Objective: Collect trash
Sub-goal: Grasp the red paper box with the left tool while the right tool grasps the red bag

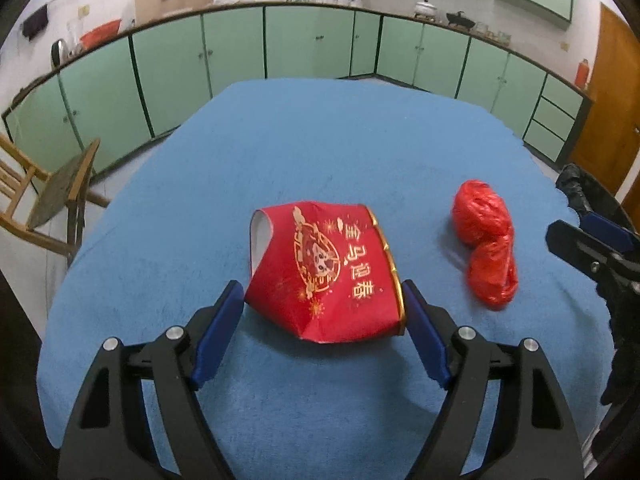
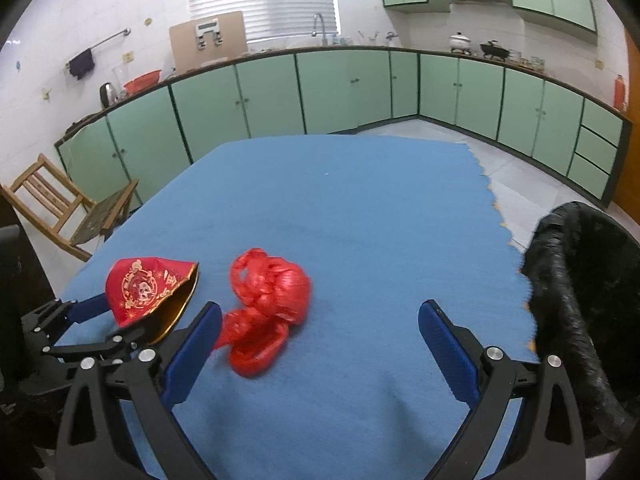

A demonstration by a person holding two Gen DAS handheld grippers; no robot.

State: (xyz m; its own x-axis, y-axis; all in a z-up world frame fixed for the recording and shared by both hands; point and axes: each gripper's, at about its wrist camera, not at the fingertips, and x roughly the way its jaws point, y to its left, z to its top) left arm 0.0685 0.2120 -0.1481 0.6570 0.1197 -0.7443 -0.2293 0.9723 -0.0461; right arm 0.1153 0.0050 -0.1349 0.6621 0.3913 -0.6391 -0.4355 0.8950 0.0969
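Trash is seen on the blue-covered surface [image 1: 320, 152] in two pieces: a squashed red paper cup [image 1: 324, 276] printed with gold characters and a gold rim, lying on its side, and a crumpled red plastic bag [image 1: 486, 240] lying to its right, apart from it. The left hand-held gripper [image 1: 323, 304] is spread wide, with its blue pads set on either side of the near end of the cup; whether the pads are touching the cup cannot be told. The right hand-held gripper [image 2: 320, 320] is likewise held wide open and nothing is gripped by it; the plastic bag [image 2: 266, 312] is seen just ahead of its left finger, toward the left of the gap. A bin lined with a black bag [image 2: 576, 292] is placed beside the right edge of the surface. Green cabinets [image 2: 340, 88] are ranged along the far walls, and a wooden chair [image 2: 56, 208] is seen at the left.
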